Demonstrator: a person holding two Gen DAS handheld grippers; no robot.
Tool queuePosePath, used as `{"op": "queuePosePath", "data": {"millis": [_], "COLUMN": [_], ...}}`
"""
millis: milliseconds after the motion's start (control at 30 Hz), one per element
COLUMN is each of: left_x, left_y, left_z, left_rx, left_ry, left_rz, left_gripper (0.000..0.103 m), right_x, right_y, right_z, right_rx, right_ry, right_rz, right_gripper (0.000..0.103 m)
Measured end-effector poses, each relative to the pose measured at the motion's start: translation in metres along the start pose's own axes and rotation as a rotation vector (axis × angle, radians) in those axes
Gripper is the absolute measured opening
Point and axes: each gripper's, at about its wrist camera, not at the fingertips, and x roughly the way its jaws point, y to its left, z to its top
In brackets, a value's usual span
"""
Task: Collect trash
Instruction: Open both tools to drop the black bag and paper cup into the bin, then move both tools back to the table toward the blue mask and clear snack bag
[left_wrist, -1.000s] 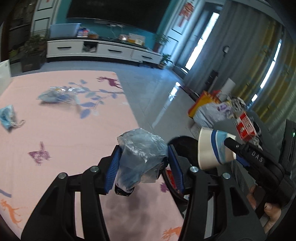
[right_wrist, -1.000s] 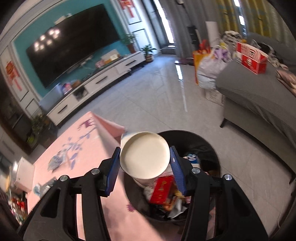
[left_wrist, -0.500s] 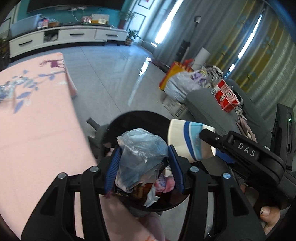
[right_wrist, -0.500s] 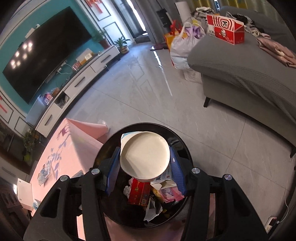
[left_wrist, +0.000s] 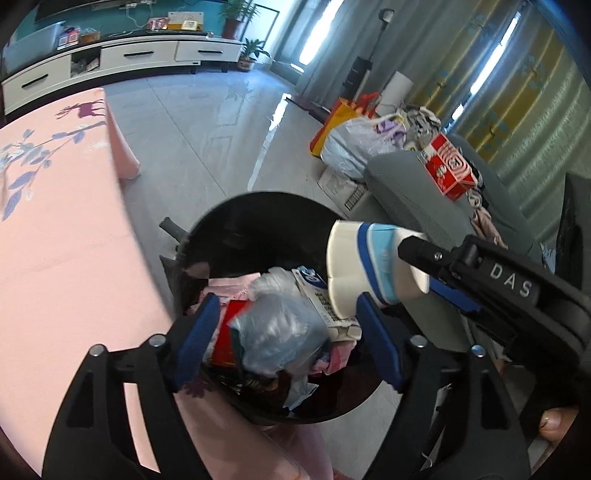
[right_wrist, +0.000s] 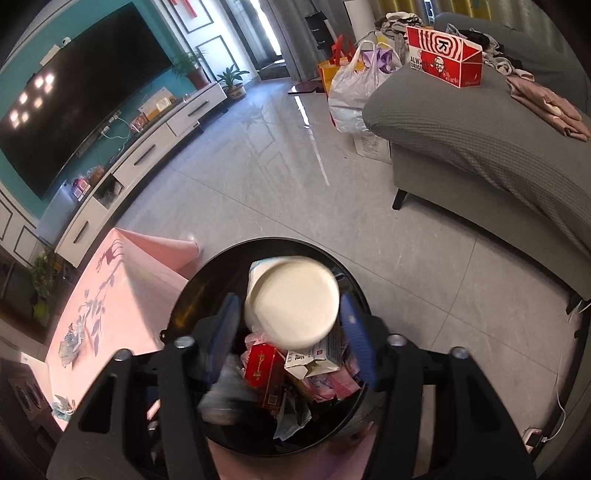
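Left gripper (left_wrist: 286, 339): blue pads spread wide, touching nothing. A crumpled clear plastic bag (left_wrist: 280, 334) sits loose between them, on top of the rubbish in the black bin (left_wrist: 258, 218). Right gripper (right_wrist: 290, 334): pads likewise apart, gaps visible on both sides of the white paper cup (right_wrist: 293, 299), which is blurred and directly over the bin (right_wrist: 221, 273); contact cannot be confirmed. Bin contents: red carton (right_wrist: 262, 369), white box (right_wrist: 317, 356), pink wrappers. Pink tablecloth (left_wrist: 55, 240) borders the bin; grey sofa (right_wrist: 480, 147) stands well apart
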Motion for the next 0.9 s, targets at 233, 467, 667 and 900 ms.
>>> {"op": "queuePosePath", "data": {"millis": [233, 467, 667, 900], "left_x": [-0.051, -0.143, -0.220, -0.258], "left_y": [0.051, 0.168, 0.278, 0.380], "left_z": [0.013, 0.020, 0.008, -0.022], "left_rx": [-0.084, -0.293, -0.527, -0.753], "left_ry": [-0.100, -0.285, -0.369, -0.384], "left_rz": [0.089, 0.431, 0.650, 0.656], "left_gripper": [0.097, 0.100, 0.100, 0.099], "right_x": [-0.006, -0.011, 0.001, 0.028], "right_y": [0.022, 0.095, 0.185, 0.304], "right_z": [-0.003, -0.025, -0.055, -0.073], "right_rx": [-0.066, -0.317, -0.528, -0.612], "right_ry": [-0.039, -0.094, -0.041, 0.055], "right_rz": [-0.002, 0.057, 0.122, 0.225], "right_gripper": [0.080, 0.092, 0.097, 0.100]}}
